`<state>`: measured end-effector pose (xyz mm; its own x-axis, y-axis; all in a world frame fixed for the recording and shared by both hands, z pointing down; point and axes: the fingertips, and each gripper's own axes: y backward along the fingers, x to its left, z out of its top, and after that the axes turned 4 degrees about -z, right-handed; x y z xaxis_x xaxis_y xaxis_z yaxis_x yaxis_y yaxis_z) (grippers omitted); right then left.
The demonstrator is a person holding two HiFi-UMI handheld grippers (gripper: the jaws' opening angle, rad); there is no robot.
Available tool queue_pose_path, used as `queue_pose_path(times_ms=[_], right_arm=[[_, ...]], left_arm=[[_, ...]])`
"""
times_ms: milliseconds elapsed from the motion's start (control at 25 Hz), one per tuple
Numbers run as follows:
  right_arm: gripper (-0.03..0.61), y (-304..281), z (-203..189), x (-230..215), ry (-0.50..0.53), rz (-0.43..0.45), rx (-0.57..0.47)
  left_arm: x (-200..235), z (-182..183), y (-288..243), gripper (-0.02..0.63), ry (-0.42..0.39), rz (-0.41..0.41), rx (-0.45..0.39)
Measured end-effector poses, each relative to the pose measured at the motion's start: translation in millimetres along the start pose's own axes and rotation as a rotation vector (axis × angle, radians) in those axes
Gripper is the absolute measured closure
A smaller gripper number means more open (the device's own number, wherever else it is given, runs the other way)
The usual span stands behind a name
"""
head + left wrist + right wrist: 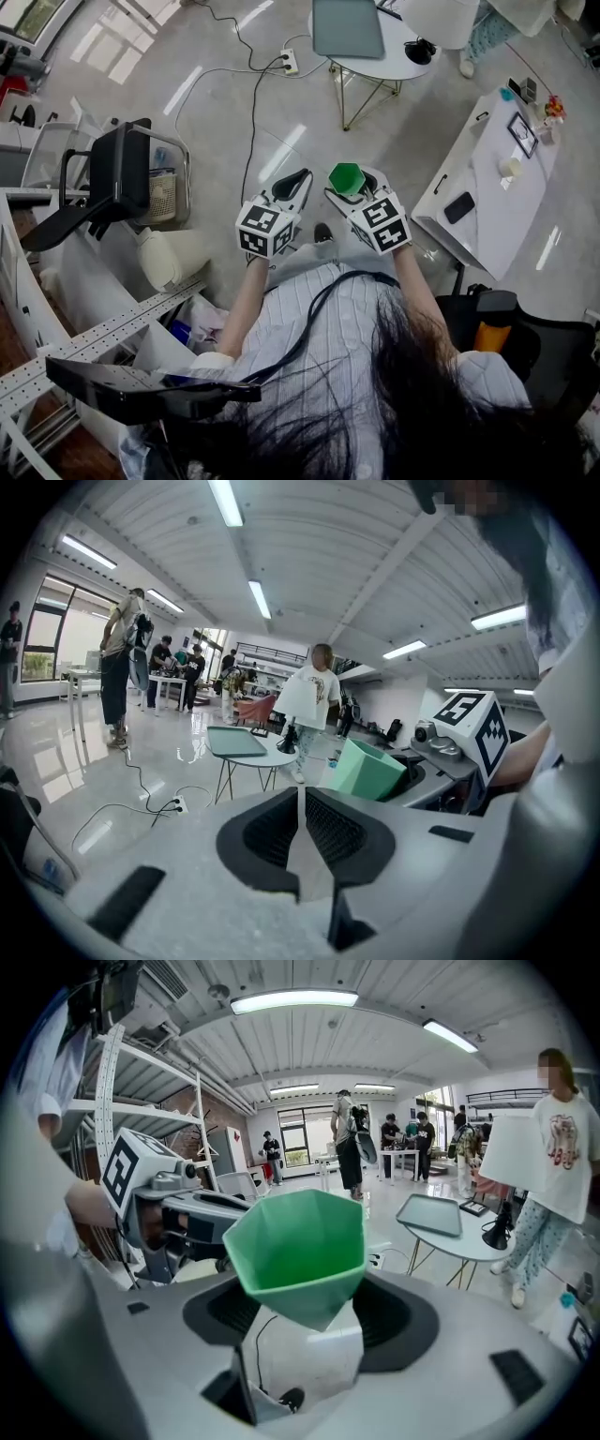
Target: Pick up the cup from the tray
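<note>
Between right gripper (302, 1316) jaws: one green cup (295, 1237); left gripper (301, 822) closed, empty.

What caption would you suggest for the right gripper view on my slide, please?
Right gripper shut on a faceted green cup, held aloft with the tray on a round table behind.

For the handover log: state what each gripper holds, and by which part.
Right gripper holds the green cup by its narrow bottom end. Left gripper is shut, holding nothing.

I can make out no readable words, numbers or brands; the left marker cube (266, 230) and right marker cube (380, 223) bear only black-and-white square patterns.
</note>
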<state>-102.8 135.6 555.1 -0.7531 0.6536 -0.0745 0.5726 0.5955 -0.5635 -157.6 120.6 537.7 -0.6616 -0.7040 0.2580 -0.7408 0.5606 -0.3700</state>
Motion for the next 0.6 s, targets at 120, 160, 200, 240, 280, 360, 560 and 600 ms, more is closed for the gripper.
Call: queue_pose_path(times_ms=[120, 160, 200, 240, 280, 360, 560, 600], right_arm=[[0.275, 9.1, -9.6, 7.1, -0.003, 0.000, 0.007], [0.275, 11.9, -12.4, 7.8, -0.004, -0.002, 0.009], [0.275, 14.5, -14.6, 7.9, -0.004, -0.005, 0.011], [0.275, 16.9, -16.4, 7.8, -0.003, -0.009, 0.012], [0.275, 18.9, -17.7, 7.5, -0.001, -0.012, 0.012], [0.275, 22.6, -18.9, 7.4, 0.002, -0.015, 0.012], [0.275, 30.5, -23.2, 7.3, -0.009, -0.014, 0.013], [0.275, 31.1, -24.0, 7.4, -0.009, -0.013, 0.014]], left_arm=[[-8.9, -3.4, 2.8, 0.578, -0.003, -0.006, 0.000], [-11.6, -3.9, 2.8, 0.578, -0.005, -0.010, 0.000], [-14.2, -4.3, 2.6, 0.578, -0.007, -0.013, -0.001], [-16.5, -4.9, 2.3, 0.578, -0.008, -0.016, -0.001], [-18.4, -5.5, 2.0, 0.578, -0.009, -0.019, -0.001], [-21.4, -5.8, 1.6, 0.578, -0.013, -0.023, -0.001], [-28.1, -6.0, 1.9, 0.578, -0.019, -0.026, -0.001], [-28.4, -6.0, 2.2, 0.578, -0.018, -0.025, -0.002]])
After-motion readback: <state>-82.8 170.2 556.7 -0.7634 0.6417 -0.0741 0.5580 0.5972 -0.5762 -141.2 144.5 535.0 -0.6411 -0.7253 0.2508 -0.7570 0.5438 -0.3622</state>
